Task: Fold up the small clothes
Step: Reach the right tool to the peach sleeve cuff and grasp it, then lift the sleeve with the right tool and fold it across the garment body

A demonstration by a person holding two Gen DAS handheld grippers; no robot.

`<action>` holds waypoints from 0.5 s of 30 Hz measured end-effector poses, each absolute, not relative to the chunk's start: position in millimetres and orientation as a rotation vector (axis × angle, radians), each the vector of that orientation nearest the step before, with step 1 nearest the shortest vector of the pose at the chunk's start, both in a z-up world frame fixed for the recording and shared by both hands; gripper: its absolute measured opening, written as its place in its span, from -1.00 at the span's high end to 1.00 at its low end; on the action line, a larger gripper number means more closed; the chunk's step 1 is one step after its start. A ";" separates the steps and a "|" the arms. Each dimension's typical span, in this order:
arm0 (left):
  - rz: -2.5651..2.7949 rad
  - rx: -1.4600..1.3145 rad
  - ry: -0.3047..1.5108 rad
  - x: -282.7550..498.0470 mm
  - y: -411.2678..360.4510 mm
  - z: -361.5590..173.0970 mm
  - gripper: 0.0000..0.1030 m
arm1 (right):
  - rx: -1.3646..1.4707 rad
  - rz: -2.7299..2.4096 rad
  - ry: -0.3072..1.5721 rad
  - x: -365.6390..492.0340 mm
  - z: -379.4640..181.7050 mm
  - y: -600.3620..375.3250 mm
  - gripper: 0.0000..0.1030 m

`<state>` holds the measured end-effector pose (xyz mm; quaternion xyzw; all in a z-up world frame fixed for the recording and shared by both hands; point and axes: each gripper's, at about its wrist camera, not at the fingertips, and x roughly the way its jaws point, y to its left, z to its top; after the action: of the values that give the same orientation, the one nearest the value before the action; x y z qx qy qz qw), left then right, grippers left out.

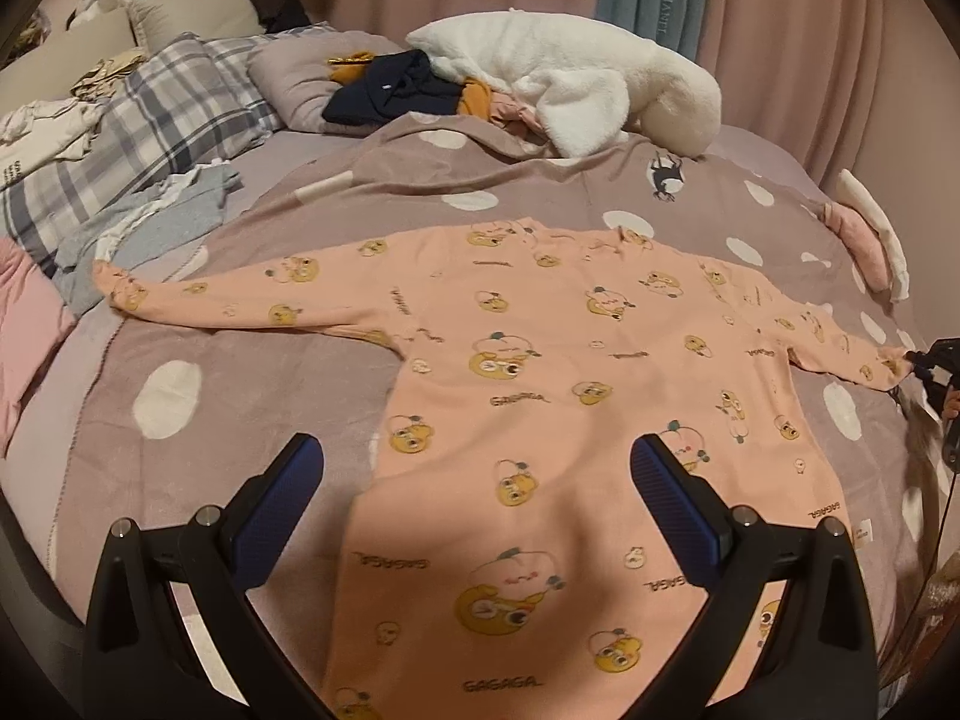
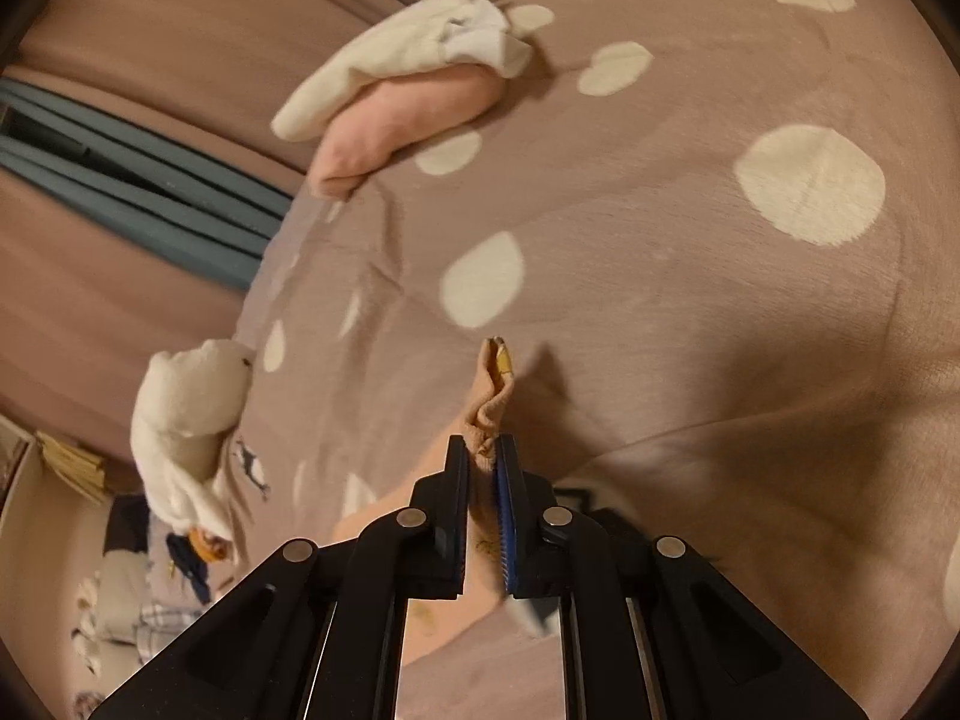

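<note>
Pinching the cuff (image 2: 495, 402) of a sleeve, the right gripper (image 2: 481, 450) has its jaws drawn nearly together on the peach fabric, the bunched cuff end standing up just beyond the fingertips; in the left wrist view the same gripper (image 1: 921, 363) shows at the far right edge, meeting the tip of the garment's right sleeve. Left gripper (image 1: 477, 462): jaws spread wide, blue pads (image 1: 282, 492) facing inward, nothing between them, held above the lower body of the garment without visible contact. Garment: one peach long-sleeved child's top (image 1: 540, 408), printed with yellow cartoon figures and the word "GAGAGA", laid flat and open, neckline away from the left gripper, hem nearest it, both sleeves stretched outward to either side. Support: mauve blanket with white spots (image 1: 240, 384), spread over a bed, directly under the garment. Nearby items: small folded pink and cream cloth (image 2: 402, 96) at the blanket's edge, beyond the held sleeve; white fluffy garment (image 1: 576, 84) heaped at the far side of the bed, with dark navy clothing (image 1: 390, 90) beside it; plaid pillow (image 1: 138, 138) and light blue cloth (image 1: 156, 216) off to the left sleeve's side. Backdrop: pink curtains (image 1: 780, 12).
</note>
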<state>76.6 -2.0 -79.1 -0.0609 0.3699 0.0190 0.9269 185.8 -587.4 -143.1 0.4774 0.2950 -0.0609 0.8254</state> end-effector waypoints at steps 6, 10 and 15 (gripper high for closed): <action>0.053 -0.147 0.737 68.4 14.7 -65.3 -0.99 | 0.979 -0.078 0.612 193.5 -111.0 -559.4 0.80; 0.063 -0.153 0.718 60.8 24.9 -57.9 -0.99 | 0.970 -0.031 0.612 201.8 -94.4 -535.3 0.80; 0.081 -0.167 0.708 54.4 42.6 -54.3 -0.99 | 0.934 0.016 0.612 210.7 -77.7 -509.3 0.80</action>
<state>54.4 42.6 -54.3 -0.0814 0.3462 0.0398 0.9338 210.7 -509.3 -77.7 0.4430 0.2904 0.0075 0.8481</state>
